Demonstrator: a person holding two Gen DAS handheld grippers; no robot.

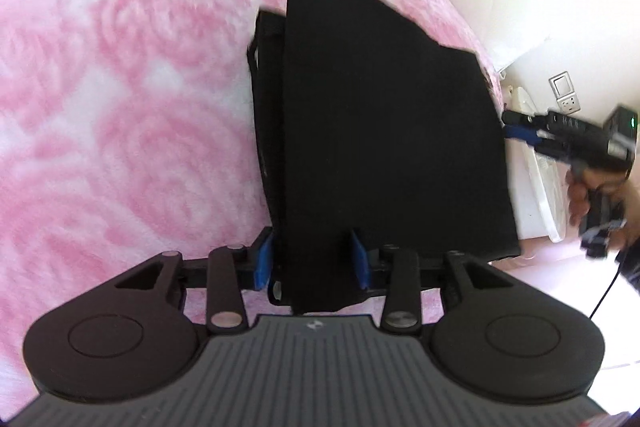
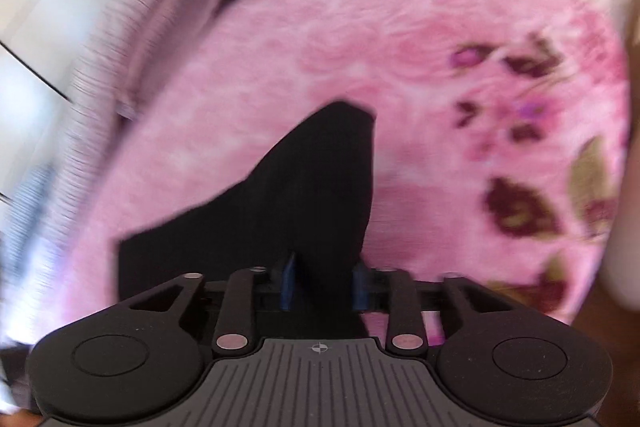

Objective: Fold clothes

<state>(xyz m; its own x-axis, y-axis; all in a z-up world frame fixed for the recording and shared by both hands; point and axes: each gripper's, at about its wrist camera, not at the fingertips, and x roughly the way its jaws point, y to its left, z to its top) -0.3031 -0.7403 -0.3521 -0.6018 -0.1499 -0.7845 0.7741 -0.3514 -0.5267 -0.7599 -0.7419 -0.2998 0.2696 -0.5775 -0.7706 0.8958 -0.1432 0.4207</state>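
My left gripper (image 1: pixel 312 259) clamps the near edge of the black garment (image 1: pixel 380 127). My right gripper (image 2: pixel 324 281) pinches its right side over the pink blanket (image 1: pixel 120 67).

Left tongs (image 1: pixel 312 259) straddle a folded black garment (image 1: pixel 384 131) (layered) on pink blanket (image 1: pixel 120 67).

My left tongs (image 1: pixel 312 259) are all matte black: two round pods, silver pivot pins on the link arms, blue pads (image 1: pixel 262 259), a ribbed grey deck with a tiny white logo. Right tongs (image 2: pixel 324 283) are the same build, blue pads and a crosshair mark, plus a green light and black cable.
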